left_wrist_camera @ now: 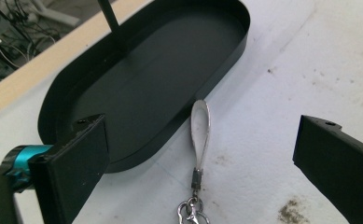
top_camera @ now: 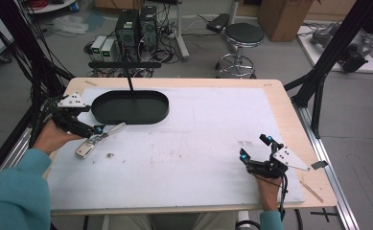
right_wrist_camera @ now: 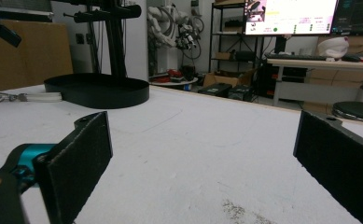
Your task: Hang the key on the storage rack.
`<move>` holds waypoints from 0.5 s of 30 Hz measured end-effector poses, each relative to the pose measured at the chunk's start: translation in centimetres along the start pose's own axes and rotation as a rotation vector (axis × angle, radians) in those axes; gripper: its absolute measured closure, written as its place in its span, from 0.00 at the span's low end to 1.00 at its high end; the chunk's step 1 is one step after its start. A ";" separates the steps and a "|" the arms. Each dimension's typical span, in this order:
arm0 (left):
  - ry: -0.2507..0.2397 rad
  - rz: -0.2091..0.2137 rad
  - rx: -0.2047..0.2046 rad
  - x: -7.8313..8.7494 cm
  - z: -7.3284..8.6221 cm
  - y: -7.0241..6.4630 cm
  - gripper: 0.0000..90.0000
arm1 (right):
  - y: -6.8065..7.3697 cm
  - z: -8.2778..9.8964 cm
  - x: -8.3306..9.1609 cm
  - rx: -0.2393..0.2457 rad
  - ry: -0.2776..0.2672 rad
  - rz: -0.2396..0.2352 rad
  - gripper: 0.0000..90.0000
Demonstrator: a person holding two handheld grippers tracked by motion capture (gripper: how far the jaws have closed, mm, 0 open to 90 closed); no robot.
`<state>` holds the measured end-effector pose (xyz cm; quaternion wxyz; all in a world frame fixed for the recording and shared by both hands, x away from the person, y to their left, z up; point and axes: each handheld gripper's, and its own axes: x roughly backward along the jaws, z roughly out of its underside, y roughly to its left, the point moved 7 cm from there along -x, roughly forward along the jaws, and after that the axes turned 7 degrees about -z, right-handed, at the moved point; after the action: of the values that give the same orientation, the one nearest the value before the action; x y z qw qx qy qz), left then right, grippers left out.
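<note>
Black jaws of my left gripper (left_wrist_camera: 202, 158) stand wide apart at the bottom of the left gripper view, holding nothing. Between them, lower centre, lies a keychain (left_wrist_camera: 198, 168) with its white strap loop pointing up toward the black oval tray (left_wrist_camera: 76, 100), whose rim it nearly touches. From above, the keychain (top_camera: 98, 140) sits left of centre on the white table (top_camera: 198, 143). My right gripper (top_camera: 256, 148), lower right, is spread too.
</note>
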<state>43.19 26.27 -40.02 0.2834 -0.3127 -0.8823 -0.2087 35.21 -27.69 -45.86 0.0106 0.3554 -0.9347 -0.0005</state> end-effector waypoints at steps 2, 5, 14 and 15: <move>0.016 0.004 -0.009 -0.2 0.0 0.1 0.05 | 0.0 0.0 0.0 -0.001 0.001 0.001 0.04; 0.073 0.019 -0.017 -1.1 0.2 0.3 0.05 | 0.0 0.0 0.0 -0.001 0.001 0.001 0.04; 0.176 0.048 -0.033 -3.0 1.7 0.4 0.13 | 0.0 0.0 0.0 0.000 -0.001 -0.001 0.04; 0.187 0.053 -0.031 -3.1 1.8 0.3 0.13 | 0.0 0.0 0.0 -0.002 0.000 -0.001 0.04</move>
<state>44.73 26.10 -43.30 0.3650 -0.3194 -0.8401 -0.2428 35.20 -27.70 -45.87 0.0111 0.3557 -0.9345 -0.0014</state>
